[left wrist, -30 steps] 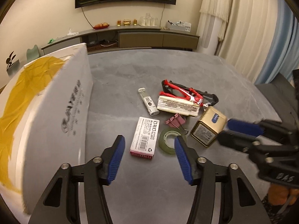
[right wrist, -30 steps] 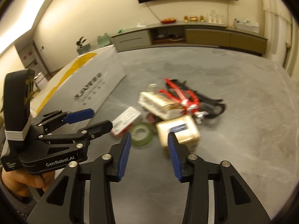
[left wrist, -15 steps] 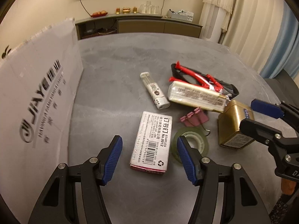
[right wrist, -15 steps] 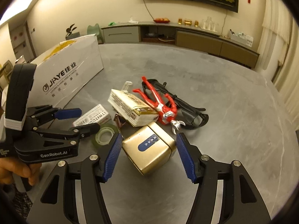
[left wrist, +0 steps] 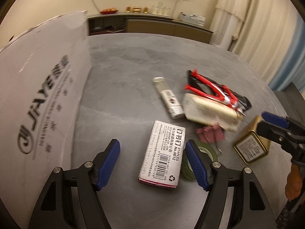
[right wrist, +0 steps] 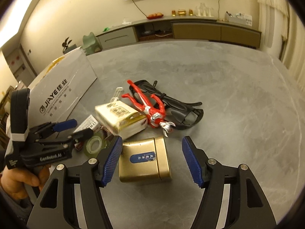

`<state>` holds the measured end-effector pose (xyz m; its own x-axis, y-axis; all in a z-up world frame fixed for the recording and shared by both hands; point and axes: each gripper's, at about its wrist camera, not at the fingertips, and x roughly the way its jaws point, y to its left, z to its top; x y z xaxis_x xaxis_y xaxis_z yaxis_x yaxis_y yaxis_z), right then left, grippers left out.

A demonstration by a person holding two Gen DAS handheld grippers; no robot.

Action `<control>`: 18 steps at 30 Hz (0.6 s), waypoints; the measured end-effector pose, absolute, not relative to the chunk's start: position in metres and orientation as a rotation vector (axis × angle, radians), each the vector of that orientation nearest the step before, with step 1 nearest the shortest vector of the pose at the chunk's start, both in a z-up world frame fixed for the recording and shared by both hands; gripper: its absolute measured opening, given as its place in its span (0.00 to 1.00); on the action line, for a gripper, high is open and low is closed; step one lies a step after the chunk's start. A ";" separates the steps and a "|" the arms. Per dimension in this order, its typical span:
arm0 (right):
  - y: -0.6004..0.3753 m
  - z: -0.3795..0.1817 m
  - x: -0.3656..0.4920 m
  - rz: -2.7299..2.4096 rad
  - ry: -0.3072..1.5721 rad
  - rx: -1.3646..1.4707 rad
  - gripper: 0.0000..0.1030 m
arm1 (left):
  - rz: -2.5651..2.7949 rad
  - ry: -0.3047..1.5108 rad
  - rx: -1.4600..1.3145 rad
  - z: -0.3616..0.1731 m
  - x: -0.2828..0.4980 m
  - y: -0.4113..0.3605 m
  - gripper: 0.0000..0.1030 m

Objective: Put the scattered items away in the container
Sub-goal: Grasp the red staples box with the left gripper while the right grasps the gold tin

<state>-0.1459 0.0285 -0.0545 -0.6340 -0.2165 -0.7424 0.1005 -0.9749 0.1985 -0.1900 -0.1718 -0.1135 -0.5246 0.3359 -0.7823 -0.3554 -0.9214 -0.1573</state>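
Grey stone-look counter; sideboard along the far wall, curtains at right. Box fills the left of the left view, its top cut off. Binder clip blurred. Left hand-held gripper jaws apart, staple box between them, tape partly behind one finger. Right hand-held gripper jaws spread around the tin, not touching. Figure lies on glasses.
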 end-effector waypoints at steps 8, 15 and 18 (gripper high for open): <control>0.004 -0.056 -0.134 -2.638 -0.032 1.270 0.66 | 2.420 0.074 -1.255 -0.113 -0.185 -0.170 0.70; 0.022 -0.057 -0.136 -2.675 -0.096 1.311 0.61 | 2.517 0.170 -1.205 -0.107 -0.184 -0.172 0.64; 0.028 -0.056 -0.135 -2.683 -0.116 1.305 0.61 | 2.500 0.018 -1.228 -0.105 -0.189 -0.190 0.64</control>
<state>-0.1348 0.0277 -0.0557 -0.6081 -0.1729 -0.7748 0.1056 -0.9849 0.1369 -0.1889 -0.1899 -0.1046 -0.5609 0.3075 -0.7687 -0.3188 -0.9371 -0.1423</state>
